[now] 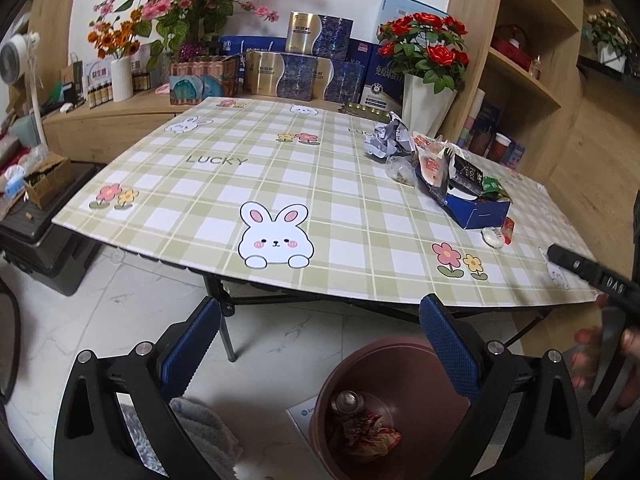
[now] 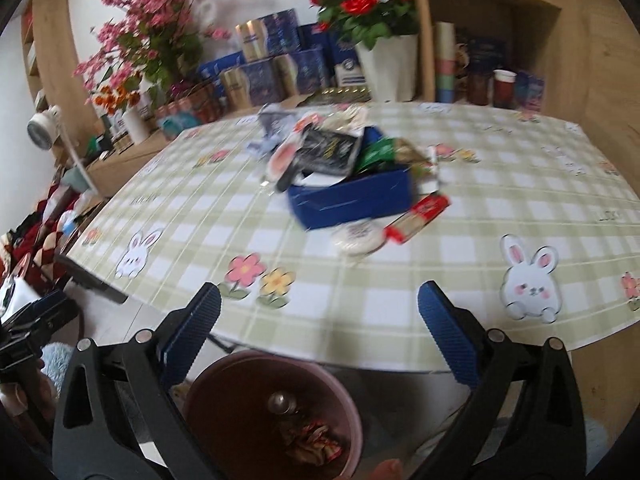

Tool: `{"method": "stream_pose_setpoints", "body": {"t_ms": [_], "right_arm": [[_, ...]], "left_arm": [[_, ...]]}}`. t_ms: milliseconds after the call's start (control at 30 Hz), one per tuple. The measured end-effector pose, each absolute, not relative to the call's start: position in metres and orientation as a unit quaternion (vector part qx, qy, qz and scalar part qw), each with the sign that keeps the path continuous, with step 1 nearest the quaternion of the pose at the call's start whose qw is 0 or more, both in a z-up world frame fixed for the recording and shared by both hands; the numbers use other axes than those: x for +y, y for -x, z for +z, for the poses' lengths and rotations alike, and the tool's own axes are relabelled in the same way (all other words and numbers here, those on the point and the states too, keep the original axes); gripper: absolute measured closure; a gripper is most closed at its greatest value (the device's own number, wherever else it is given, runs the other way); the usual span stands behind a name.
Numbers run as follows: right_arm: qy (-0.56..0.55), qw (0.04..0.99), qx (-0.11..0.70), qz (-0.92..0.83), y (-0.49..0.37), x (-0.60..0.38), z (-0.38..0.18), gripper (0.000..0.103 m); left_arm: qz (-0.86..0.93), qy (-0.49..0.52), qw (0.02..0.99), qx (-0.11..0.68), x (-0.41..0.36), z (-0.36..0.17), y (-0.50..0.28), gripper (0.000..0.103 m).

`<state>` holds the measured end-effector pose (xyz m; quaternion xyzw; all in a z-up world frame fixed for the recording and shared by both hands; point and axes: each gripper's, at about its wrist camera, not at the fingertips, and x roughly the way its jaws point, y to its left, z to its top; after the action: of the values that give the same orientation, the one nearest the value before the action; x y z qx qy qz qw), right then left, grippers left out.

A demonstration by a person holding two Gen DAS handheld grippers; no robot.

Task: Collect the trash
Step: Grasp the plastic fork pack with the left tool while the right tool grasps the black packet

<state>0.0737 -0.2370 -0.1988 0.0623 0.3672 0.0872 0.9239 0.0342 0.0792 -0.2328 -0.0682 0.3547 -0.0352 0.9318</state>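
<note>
Below my two grippers, on the floor at the table's near edge, stands the bin point(image 1: 394, 408), brown, with a red wrapper point(image 1: 370, 436) and a small metal can point(image 1: 347, 400) already lying in it. My left gripper point(image 1: 320, 350) hangs over the floor just left of the bin, jaws spread wide, nothing between the pads. My right gripper point(image 2: 319, 338) hovers above the bin's rim point(image 2: 256, 360), jaws also fully released and empty.

On the table point(image 1: 224, 200), toward its right side, sits a blue box point(image 2: 352, 198) heaped with wrappers, with crumpled paper point(image 1: 388, 138) at its far side. Just near of the box lie a white round packet point(image 2: 356, 238) and a red packet point(image 2: 418, 216), touching each other. The right wrist view is blurred. A rose vase point(image 1: 426, 110) stands at the far edge.
</note>
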Motion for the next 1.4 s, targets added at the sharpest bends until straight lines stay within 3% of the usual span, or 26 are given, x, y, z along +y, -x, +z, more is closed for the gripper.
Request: {"method": "stream_pose_setpoints", "body": {"t_ms": [800,1167,1400], "right_arm": [[-0.066,0.928,0.363,0.045,-0.099,-0.293,-0.198,0.006],[-0.076,0.920,0.383,0.040,-0.132,-0.316,-0.212,0.006],[-0.066,0.916,0.395,0.017,-0.150,-0.328,-0.216,0.006]], "left_arm": [[-0.122,-0.019,0.923,0.363,-0.009,-0.196,-0.129,0.007],[-0.195,-0.056,0.888,0.413,-0.074,-0.215,-0.213,0.053],[-0.201,-0.066,0.867,0.451,-0.096,-0.240,-0.268,0.059]]}}
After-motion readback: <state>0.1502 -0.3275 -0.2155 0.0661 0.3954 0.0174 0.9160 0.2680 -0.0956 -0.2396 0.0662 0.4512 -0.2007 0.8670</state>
